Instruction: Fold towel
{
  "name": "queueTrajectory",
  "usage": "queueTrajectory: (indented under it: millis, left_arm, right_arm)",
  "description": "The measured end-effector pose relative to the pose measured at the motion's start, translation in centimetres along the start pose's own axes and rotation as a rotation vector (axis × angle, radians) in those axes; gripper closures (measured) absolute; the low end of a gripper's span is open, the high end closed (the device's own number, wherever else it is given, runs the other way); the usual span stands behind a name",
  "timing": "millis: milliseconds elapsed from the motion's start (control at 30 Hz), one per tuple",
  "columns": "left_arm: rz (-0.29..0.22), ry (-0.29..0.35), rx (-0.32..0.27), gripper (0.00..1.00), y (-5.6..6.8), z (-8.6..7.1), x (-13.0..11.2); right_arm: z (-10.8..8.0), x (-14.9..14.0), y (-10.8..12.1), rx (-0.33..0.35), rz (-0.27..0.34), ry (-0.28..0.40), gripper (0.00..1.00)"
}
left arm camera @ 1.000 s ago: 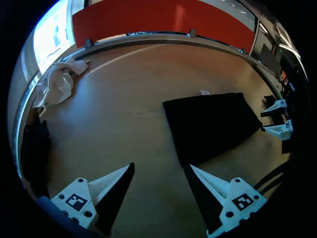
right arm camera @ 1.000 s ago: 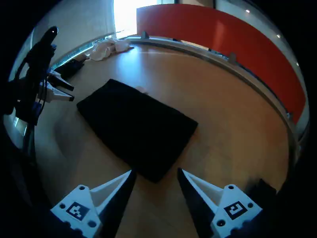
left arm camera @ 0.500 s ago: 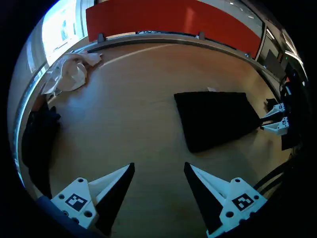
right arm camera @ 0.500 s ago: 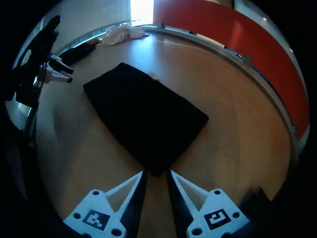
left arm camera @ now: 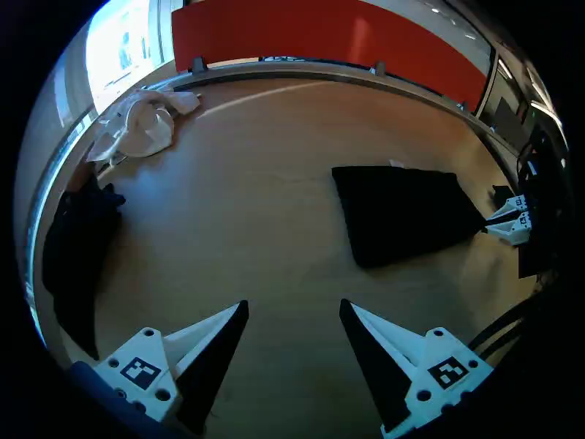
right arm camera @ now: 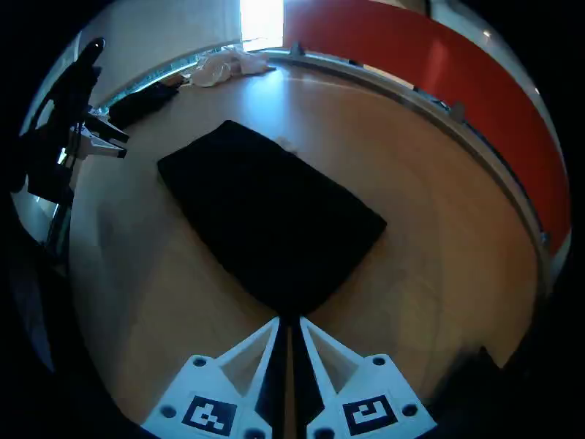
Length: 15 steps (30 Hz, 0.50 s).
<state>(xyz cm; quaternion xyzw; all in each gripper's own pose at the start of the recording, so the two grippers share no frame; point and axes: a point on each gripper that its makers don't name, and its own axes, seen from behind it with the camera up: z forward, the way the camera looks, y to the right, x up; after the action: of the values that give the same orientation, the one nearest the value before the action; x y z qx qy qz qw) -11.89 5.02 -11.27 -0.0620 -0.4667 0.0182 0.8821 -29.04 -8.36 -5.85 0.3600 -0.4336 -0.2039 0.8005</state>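
Black against pale wood, the towel lies flat as a rectangle on the worktop, one corner pointing straight at the right gripper. In the right gripper view the two white fingers stand almost together, only a thin dark slit between them, and the towel's near corner runs into that slit, so they are clamped on it. A small pale tag shows at the towel's far edge.

In the left gripper view the left gripper hangs over bare worktop with its fingers wide apart and nothing between them. The towel lies well ahead of it and to the right. Its far corner is drawn to a point where the right gripper meets it.

A crumpled white cloth sits near the worktop's far left edge. A dark heap of cloth lies along the left side, apart from the white one. A red panel runs behind the worktop.

The right gripper view also shows the left gripper off to the left, beyond the towel and clear of it.
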Motion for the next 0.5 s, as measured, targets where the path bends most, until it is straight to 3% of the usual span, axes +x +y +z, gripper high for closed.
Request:
queueTrajectory:
  millis: [200,500]
  left_arm:
    - [-0.006,0.001,-0.002,0.08,0.0,-0.4,-0.2]
    - [-0.024,0.010,0.007,0.08,-0.8,-1.7,-0.6]
  right_arm:
    - [-0.7,1.6,0.0,-0.015,-0.019,0.027,0.97]
    - [-2.5,6.6,0.1,-0.047,-0.079,0.086,0.97]
